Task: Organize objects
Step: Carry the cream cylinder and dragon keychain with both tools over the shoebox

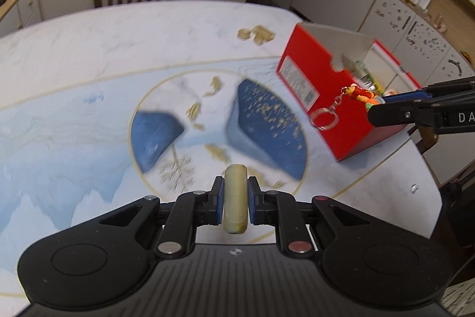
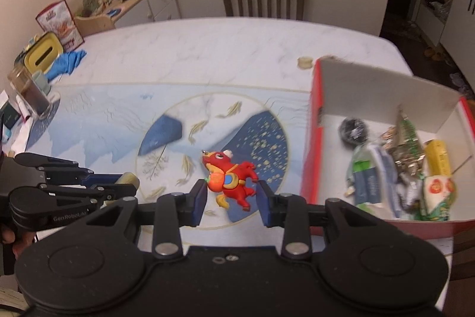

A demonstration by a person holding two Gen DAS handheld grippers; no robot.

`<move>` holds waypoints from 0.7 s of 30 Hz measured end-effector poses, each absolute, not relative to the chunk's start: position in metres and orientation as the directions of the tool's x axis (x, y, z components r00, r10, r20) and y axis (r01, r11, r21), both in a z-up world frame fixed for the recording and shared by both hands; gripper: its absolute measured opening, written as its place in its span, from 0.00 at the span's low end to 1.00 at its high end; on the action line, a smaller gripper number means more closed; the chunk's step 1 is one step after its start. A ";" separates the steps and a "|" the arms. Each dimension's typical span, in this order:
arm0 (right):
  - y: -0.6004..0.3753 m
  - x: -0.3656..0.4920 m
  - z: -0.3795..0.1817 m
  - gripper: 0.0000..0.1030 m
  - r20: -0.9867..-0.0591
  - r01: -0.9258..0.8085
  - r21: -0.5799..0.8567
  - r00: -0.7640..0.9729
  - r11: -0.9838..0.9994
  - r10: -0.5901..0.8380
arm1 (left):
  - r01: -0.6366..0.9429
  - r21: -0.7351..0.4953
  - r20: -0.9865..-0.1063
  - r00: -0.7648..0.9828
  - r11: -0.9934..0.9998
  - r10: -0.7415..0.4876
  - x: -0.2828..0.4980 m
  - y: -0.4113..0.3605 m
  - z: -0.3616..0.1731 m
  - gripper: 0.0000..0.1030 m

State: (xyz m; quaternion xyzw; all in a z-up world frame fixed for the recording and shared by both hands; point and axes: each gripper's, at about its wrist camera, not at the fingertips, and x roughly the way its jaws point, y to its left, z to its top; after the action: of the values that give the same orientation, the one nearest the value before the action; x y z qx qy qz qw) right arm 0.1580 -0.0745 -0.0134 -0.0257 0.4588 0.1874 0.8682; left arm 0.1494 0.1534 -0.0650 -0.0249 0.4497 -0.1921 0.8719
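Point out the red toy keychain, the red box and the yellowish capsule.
Red toy keychain [image 2: 230, 178], right wrist view: on the toy's red body.
Red box [image 1: 314, 70], left wrist view: on the red outer side wall.
Yellowish capsule [image 1: 235, 198], left wrist view: on the middle of its length.

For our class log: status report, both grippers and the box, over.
Left gripper shut on yellowish capsule. Right gripper holds red toy keychain. Red box open, nothing in the way.

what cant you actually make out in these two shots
- Left wrist view: the red box's contents, mostly hidden by its wall and the right claw.
- Right wrist view: the pale oval piece in the left claw, largely covered by its fingers.
- Both views: box label print, blurred.
- Right wrist view: the red keychain figure's ring, unseen.
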 end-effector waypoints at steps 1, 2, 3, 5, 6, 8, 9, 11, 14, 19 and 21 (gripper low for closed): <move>-0.078 0.157 -0.010 0.33 -0.802 -0.341 0.123 0.519 0.932 0.295 | 0.322 -0.219 -0.770 0.523 0.921 -0.366 0.151 0.151 -0.061 0.15; -0.082 0.155 -0.006 0.33 -0.798 -0.332 0.120 0.528 0.936 0.290 | 0.331 -0.221 -0.766 0.524 0.917 -0.374 0.153 0.149 -0.057 0.15; -0.087 0.155 -0.003 0.33 -0.793 -0.325 0.119 0.538 0.938 0.287 | 0.340 -0.222 -0.761 0.525 0.914 -0.380 0.155 0.145 -0.053 0.15; -0.098 0.154 0.003 0.33 -0.783 -0.308 0.115 0.557 0.945 0.277 | 0.355 -0.219 -0.756 0.528 0.909 -0.388 0.159 0.138 -0.046 0.15; -0.104 0.154 0.005 0.33 -0.779 -0.301 0.114 0.565 0.947 0.273 | 0.362 -0.217 -0.752 0.530 0.907 -0.391 0.160 0.134 -0.043 0.15; -0.116 0.156 0.008 0.32 -0.771 -0.289 0.111 0.579 0.951 0.265 | 0.374 -0.208 -0.747 0.535 0.904 -0.394 0.163 0.124 -0.037 0.15; -0.123 0.156 0.009 0.32 -0.767 -0.282 0.111 0.585 0.953 0.263 | 0.379 -0.205 -0.744 0.538 0.903 -0.395 0.165 0.119 -0.034 0.15; -0.136 0.159 0.011 0.32 -0.761 -0.276 0.110 0.595 0.955 0.260 | 0.382 -0.199 -0.739 0.546 0.902 -0.394 0.168 0.108 -0.029 0.15; -0.155 0.163 0.012 0.31 -0.754 -0.271 0.111 0.603 0.956 0.259 | 0.379 -0.198 -0.734 0.553 0.904 -0.393 0.174 0.091 -0.022 0.15; -0.187 0.173 0.015 0.31 -0.739 -0.270 0.116 0.620 0.956 0.265 | 0.382 -0.189 -0.728 0.564 0.905 -0.390 0.187 0.057 -0.011 0.15; -0.200 0.178 0.016 0.31 -0.733 -0.269 0.117 0.625 0.956 0.266 | 0.386 -0.183 -0.725 0.567 0.904 -0.390 0.193 0.043 -0.006 0.15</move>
State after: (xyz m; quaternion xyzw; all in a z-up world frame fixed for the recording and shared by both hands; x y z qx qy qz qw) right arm 0.1782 -0.1997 0.0157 -0.0018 0.4065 0.1485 0.9015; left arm 0.1933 0.0427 -0.0064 -0.0020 0.4102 -0.2191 0.8853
